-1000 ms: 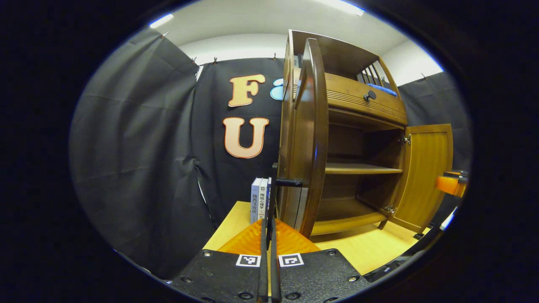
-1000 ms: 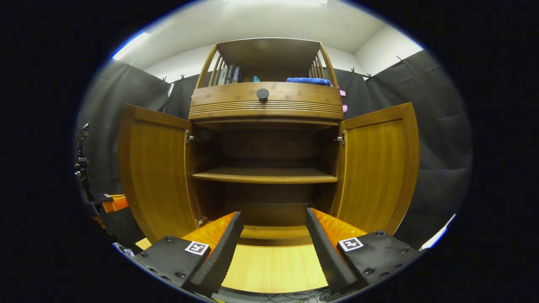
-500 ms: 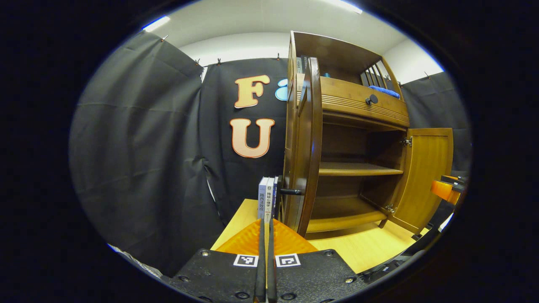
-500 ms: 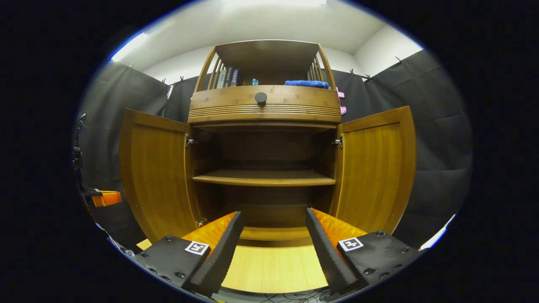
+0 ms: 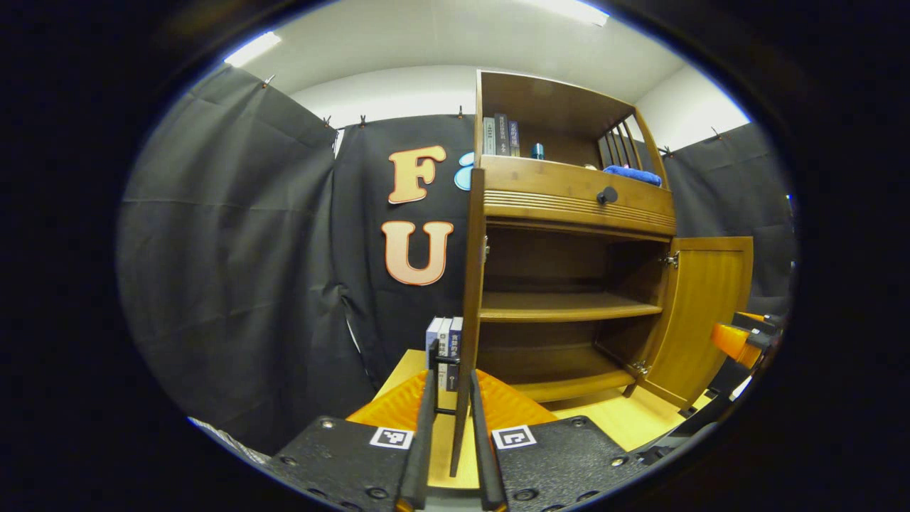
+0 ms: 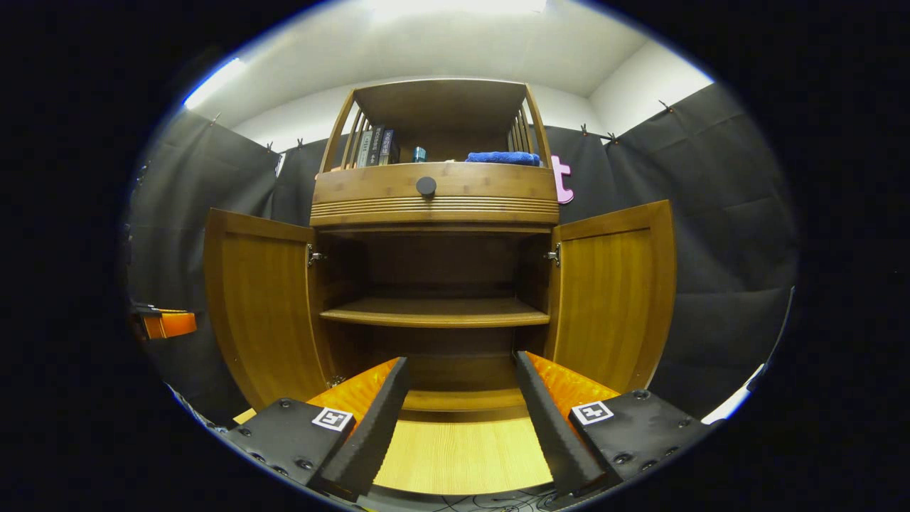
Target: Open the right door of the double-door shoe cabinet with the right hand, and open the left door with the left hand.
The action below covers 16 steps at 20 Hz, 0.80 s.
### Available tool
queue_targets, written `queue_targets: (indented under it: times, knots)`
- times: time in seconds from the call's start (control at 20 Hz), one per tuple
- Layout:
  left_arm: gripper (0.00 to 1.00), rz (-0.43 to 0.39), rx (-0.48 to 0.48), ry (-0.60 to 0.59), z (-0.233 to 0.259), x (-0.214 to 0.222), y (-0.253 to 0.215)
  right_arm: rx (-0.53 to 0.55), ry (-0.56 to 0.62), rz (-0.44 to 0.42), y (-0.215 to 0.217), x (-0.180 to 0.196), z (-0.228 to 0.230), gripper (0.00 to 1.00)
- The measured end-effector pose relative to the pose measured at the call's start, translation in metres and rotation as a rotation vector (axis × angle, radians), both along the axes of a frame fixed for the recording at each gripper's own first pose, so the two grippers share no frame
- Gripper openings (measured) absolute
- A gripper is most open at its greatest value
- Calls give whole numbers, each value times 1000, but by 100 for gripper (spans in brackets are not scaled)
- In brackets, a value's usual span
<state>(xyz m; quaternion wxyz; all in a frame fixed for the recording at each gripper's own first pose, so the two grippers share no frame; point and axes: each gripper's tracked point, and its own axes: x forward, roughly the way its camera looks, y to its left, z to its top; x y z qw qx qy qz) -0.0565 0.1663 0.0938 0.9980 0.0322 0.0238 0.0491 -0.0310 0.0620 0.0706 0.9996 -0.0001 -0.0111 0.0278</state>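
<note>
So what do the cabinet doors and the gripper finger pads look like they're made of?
The left door and right door look like varnished wood, perhaps bamboo: fine vertical grain, warm amber sheen. The right gripper fingers have matte black ribbed pads, probably rubber or foam, on glossy orange bodies that look like plastic.

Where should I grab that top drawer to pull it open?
Grip the round black knob at the middle of the drawer front, coming straight from the front. It sticks out, so fingers can close around it.
</note>
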Motion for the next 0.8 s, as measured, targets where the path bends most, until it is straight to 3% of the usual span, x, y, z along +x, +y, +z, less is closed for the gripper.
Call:
queue_targets:
  times: [0.05, 0.1, 0.2, 0.3, 0.5, 0.6, 0.65, 0.7, 0.75, 0.8]
  knots:
    - [32, -9, 11, -7, 3, -1, -5, -1, -1, -4, -2, -2, 0, 89]
    - [37, -15, 21, -11, 5, -2, -10, -4, 0, -6, -3, -4, -1, 96]
    - [48, -24, 15, -17, 7, -4, -17, -4, -1, -13, -6, -7, -2, 96]
    - [48, -29, -8, -20, 9, -5, -23, 6, -1, -18, -9, -9, 0, 96]
    - [62, -37, -15, -22, 10, -8, -31, 5, -4, -25, -11, -14, 0, 100]
    - [74, -43, -15, -22, 10, -8, -36, 2, -2, -23, -10, -17, -1, 89]
    - [80, -46, -14, -21, 10, -11, -37, 0, 0, -22, -10, -18, -2, 96]
    - [75, -46, -15, -22, 10, -11, -38, -1, 2, -21, -9, -19, -3, 96]
    - [75, -46, -15, -24, 11, -11, -39, -2, 4, -22, -9, -19, -4, 89]
    - [76, -45, -15, -25, 11, -10, -39, -1, 4, -21, -9, -19, -3, 89]
